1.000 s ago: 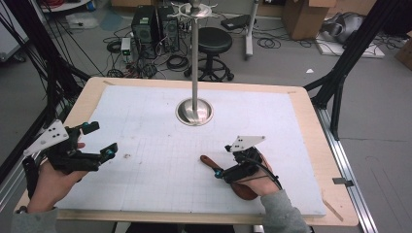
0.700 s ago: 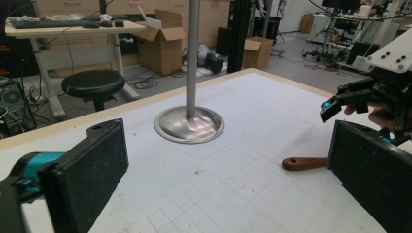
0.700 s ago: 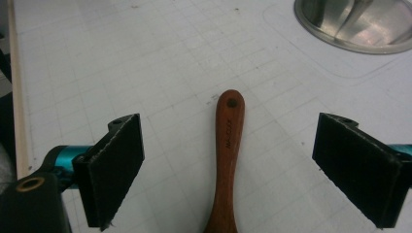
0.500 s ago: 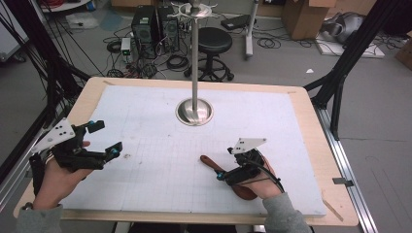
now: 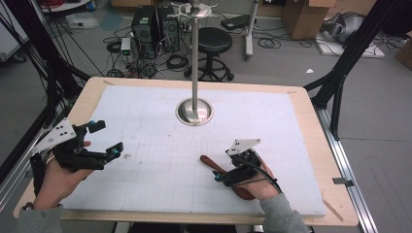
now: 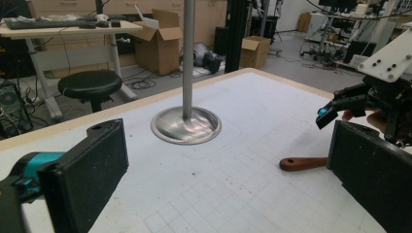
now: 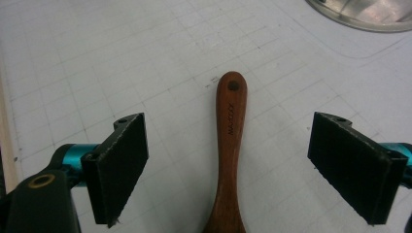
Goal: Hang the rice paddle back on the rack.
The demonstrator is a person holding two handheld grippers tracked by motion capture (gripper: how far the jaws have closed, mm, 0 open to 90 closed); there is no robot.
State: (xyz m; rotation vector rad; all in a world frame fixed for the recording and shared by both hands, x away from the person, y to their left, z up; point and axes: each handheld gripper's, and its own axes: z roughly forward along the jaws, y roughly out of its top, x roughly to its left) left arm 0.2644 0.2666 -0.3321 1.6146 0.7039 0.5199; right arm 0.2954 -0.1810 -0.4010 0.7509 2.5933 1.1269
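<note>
- The wooden spoon (image 7: 229, 145) lies flat on the bench (image 5: 145, 126), near its front right.
- The right hand-held gripper (image 7: 228, 170) straddles the spoon's handle; its jaws stand apart, pads clear of the wood, having just closed slightly.
- The left hand-held gripper (image 5: 105, 141) hovers at front left, jaws apart and holding nothing.
- A metal stand (image 5: 195, 110) rises mid-bench.

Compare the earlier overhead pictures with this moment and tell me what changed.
Little changed. The right gripper has just been closing its fingers a little, but they stand wide on either side of the wooden spoon handle without pressing on it. The left gripper sits open above the table as before. The spoon and the metal stand lie where they were.
</note>
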